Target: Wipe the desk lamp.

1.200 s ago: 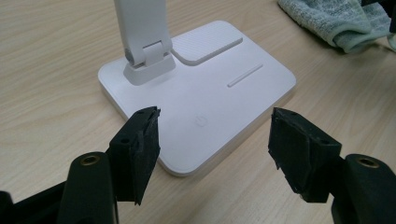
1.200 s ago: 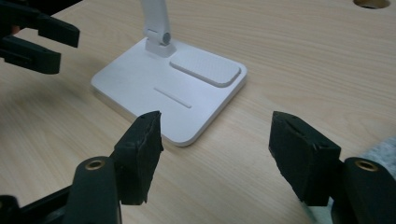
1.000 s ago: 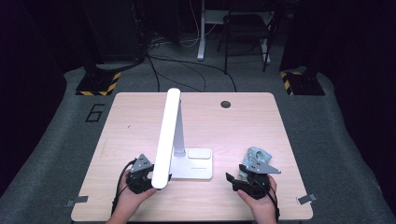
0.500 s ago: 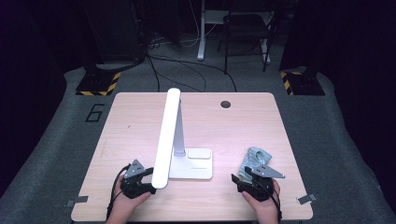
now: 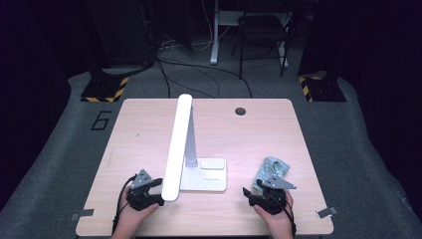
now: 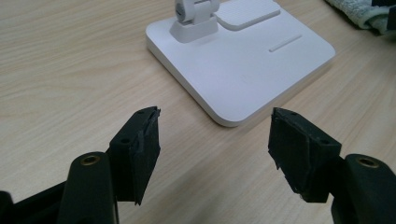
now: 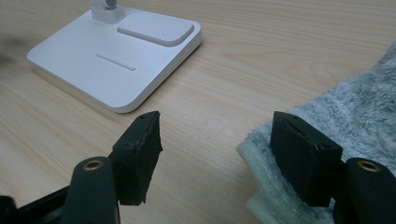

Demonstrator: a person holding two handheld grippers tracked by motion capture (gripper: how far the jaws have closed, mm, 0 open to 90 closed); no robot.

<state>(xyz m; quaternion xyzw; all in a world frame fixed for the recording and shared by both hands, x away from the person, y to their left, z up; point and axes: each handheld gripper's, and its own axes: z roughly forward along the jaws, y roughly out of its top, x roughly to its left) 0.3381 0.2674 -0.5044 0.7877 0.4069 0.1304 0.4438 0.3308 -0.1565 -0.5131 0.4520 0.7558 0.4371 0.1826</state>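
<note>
A white desk lamp stands mid-table, its flat base [image 5: 204, 175] under a long light bar [image 5: 178, 144] that slants toward me. My left gripper [image 5: 160, 193] is low over the table at the near left, open and holding nothing. In its own view the left gripper [image 6: 215, 144] faces a corner of the base [image 6: 243, 65]. My right gripper [image 5: 247, 195] is at the near right, open too. A pale grey-green fluffy cloth [image 5: 272, 167] lies beside it. In the right gripper view the right gripper [image 7: 217, 149] has its right-hand jaw over the edge of the cloth [image 7: 355, 116], and the base [image 7: 116, 51] lies beyond.
The wooden table [image 5: 149, 124] has a round cable hole [image 5: 240, 111] near its far edge. Bare wood lies left of the lamp and behind it. Beyond the table are floor cables, desk legs and yellow-black striped bases.
Both hands have sunk slightly and drawn back toward the table's near edge. Both grippers' jaws stand as wide as before. Lamp and cloth have not moved.
</note>
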